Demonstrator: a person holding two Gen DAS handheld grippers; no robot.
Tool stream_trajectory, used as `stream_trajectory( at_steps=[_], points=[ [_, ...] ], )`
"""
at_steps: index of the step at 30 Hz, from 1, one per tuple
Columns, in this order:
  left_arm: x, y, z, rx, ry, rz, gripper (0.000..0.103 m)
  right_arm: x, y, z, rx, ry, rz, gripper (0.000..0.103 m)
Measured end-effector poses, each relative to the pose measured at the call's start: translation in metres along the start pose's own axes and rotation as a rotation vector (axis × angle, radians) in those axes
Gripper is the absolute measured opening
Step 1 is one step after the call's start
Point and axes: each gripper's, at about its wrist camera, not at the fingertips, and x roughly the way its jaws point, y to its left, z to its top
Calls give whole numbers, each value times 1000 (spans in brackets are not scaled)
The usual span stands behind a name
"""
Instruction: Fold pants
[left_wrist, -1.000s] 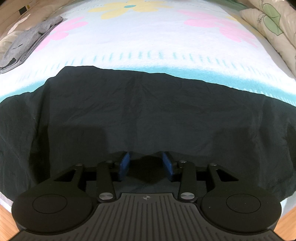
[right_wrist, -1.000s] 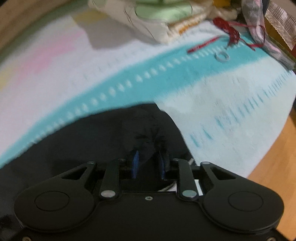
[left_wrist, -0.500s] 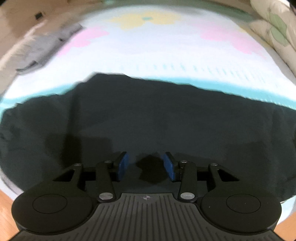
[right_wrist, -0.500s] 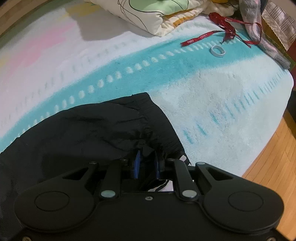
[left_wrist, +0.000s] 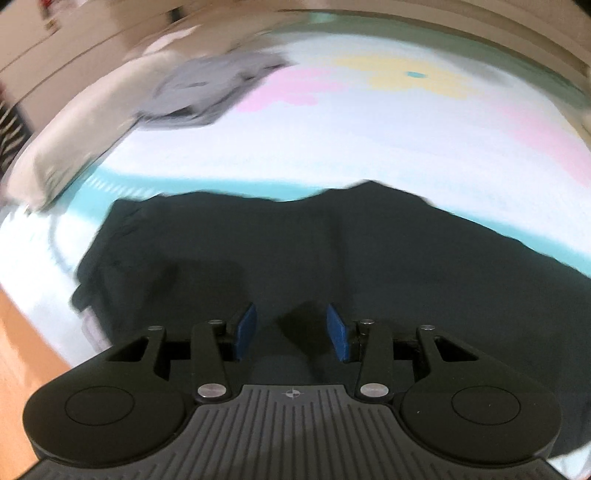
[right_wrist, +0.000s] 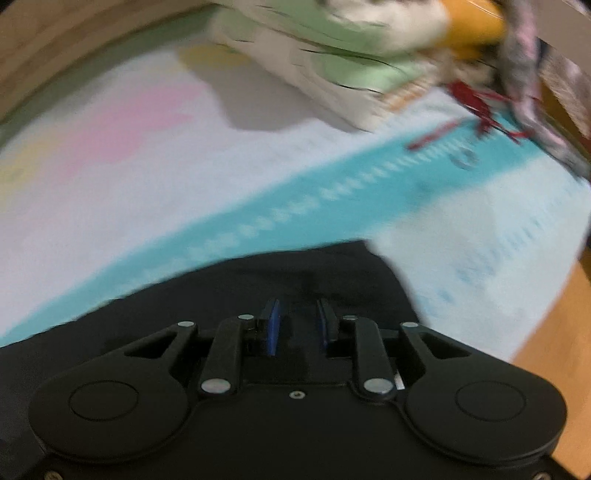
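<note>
Two grippers, jaws parted, black pants (left_wrist: 369, 258) spread beneath both

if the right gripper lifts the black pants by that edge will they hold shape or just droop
Probably droop: the black pants lie thin and wrinkled on the blanket. They look light, so lifting should be easy. The right gripper seems nearly closed on cloth; blur hides the grip.
</note>
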Motion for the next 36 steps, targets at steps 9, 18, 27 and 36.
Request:
stream_trajectory(
  at_steps=[9,18,27,36],
  points=[
    [44,44,-9,-38,137,122,42,-9,112,-19,-240,10,199,31],
    [44,73,-10,-88,105,251,42,-5,149,-32,-341,34,236,31],
    [-33,19,7,-29,-180,128,42,8,59,-10,-92,44,111,36],
    [-42,-113,-1,221,-95,-188,42,3,-66,5,183,10,24,57]
  ],
)
